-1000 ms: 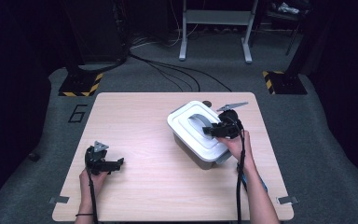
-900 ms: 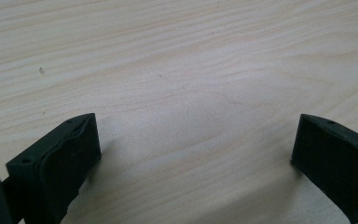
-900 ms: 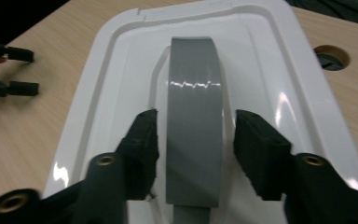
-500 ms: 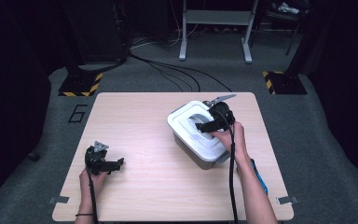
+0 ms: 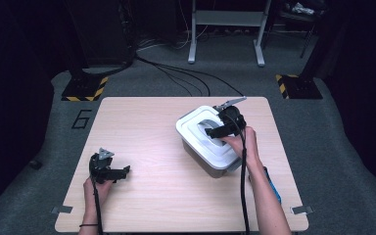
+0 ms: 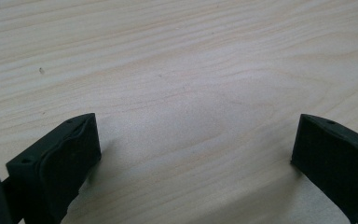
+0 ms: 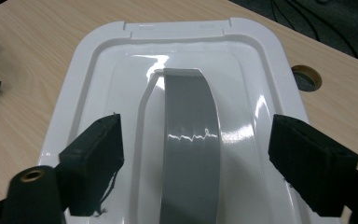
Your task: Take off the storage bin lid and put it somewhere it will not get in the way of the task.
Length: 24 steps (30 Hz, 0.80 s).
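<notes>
Two black hand-held grippers, left (image 5: 108,170) and right (image 5: 223,126), each topped by a grey three-cornered plate and trailing a black cable along a bare forearm. Blocky matte-black jaws with small screw holes; a brass-coloured ring at one jaw's base. Thin dark band around the left wrist.

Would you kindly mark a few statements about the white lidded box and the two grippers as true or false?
1. The right gripper has its jaws spread on either side of the grey handle of the white plastic lid. True; they have just been opening.
2. The left gripper holds a cloth. False; its jaws are open over the bare light wooden table.
3. The white lidded box stands on the floor. False; it stands on the table.
4. The lid sits on the box. True.
</notes>
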Each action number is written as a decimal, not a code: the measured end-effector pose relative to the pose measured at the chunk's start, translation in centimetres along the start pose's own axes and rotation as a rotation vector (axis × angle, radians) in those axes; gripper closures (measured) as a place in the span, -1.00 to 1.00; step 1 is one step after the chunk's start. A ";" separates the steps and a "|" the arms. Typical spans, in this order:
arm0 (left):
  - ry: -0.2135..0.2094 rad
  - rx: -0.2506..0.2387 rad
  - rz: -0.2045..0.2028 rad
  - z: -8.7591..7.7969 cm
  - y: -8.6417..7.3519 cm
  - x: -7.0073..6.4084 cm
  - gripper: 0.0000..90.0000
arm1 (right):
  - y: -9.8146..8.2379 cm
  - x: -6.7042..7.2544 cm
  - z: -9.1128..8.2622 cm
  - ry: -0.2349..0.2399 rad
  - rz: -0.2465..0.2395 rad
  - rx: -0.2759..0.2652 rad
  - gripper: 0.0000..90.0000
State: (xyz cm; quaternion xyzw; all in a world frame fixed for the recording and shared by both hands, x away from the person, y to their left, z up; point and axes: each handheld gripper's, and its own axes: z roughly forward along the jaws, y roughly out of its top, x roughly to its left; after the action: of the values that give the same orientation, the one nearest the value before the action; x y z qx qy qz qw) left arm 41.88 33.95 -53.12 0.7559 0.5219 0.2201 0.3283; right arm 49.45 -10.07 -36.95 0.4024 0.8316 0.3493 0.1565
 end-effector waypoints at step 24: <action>0.000 0.001 0.000 0.0 0.0 0.0 -0.98 | -0.2 0.4 -0.1 0.002 -0.022 -0.013 0.48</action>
State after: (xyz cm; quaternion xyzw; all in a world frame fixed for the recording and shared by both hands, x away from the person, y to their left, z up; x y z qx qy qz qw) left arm 41.88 33.95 -53.11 0.7559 0.5222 0.2199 0.3280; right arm 49.08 -9.87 -37.02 0.3917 0.8339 0.3534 0.1622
